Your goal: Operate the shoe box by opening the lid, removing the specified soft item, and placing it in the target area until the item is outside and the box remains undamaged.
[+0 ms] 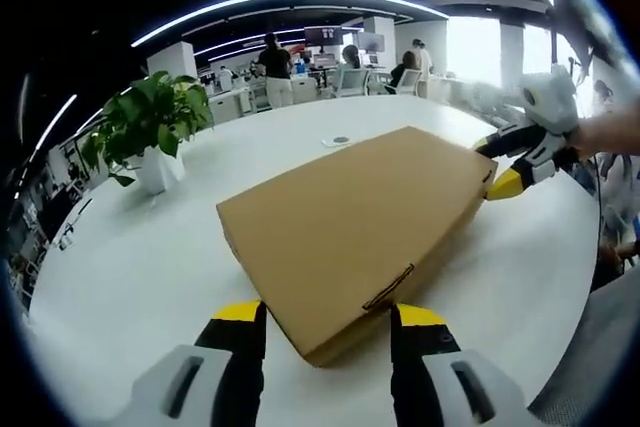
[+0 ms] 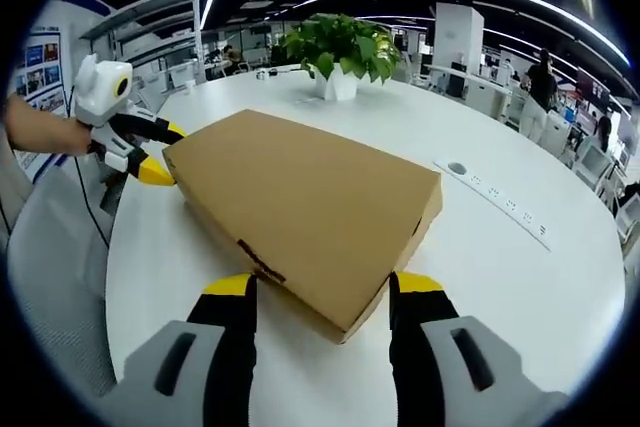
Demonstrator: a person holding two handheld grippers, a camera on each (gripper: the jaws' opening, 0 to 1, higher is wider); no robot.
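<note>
1. The shoe box (image 1: 360,217) was a flat brown cardboard one, lid shut, sitting in the middle of a big white table (image 1: 150,267).
2. The left gripper (image 1: 330,319) had its yellow-tipped jaws spread wide around one corner of the box, one jaw on each side. I couldn't tell if they actually touched it.
3. The right gripper (image 2: 320,289) did the same at the opposite corner, jaws spread apart and straddling the cardboard.
4. Each gripper showed up in the other's view, right at the far end of the box.
5. A potted plant (image 2: 340,52) stood further back on the table, well away from the box.
6. A power strip (image 2: 500,197) was set into the tabletop beside the box.
</note>
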